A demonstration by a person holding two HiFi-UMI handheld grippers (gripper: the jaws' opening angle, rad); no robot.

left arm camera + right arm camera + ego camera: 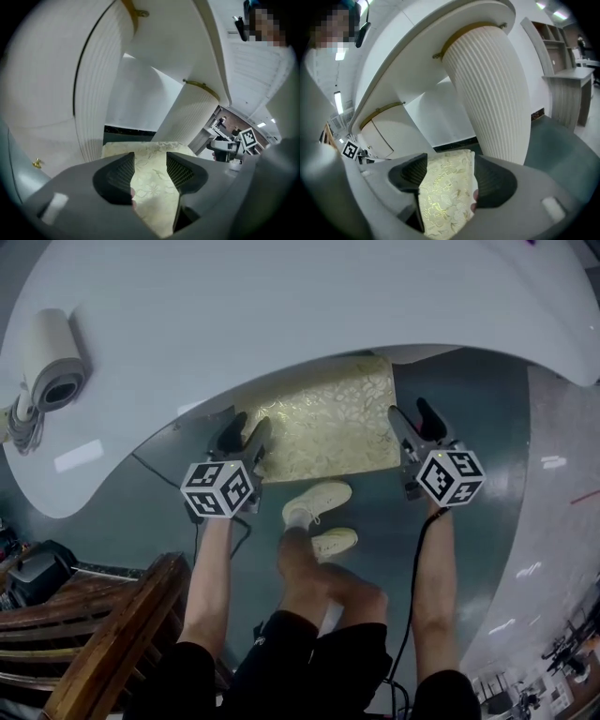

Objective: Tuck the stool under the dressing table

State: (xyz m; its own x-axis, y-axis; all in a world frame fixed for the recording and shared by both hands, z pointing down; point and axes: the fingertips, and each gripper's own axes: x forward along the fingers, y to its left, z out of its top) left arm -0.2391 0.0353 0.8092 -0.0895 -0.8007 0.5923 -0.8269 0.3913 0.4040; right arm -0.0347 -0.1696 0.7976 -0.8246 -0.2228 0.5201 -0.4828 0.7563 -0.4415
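Left tongs (242,435) and right tongs (413,420) clamp opposite side edges of the gold-patterned stool (323,427), its far end cut off beneath the white dressing-table worktop (281,315); the stool's legs are hidden under the cushion, and the person's shoes (322,500) stand just behind.

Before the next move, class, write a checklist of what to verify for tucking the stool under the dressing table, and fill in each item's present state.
1. Grip of left gripper on stool cushion: ok.
2. Grip of right gripper on cushion: ok.
3. Stool fully under dressing table: not ok, partly out.
4. Space beneath the top free: cannot tell, hidden.
5. Person's shoes apart from stool: ok.
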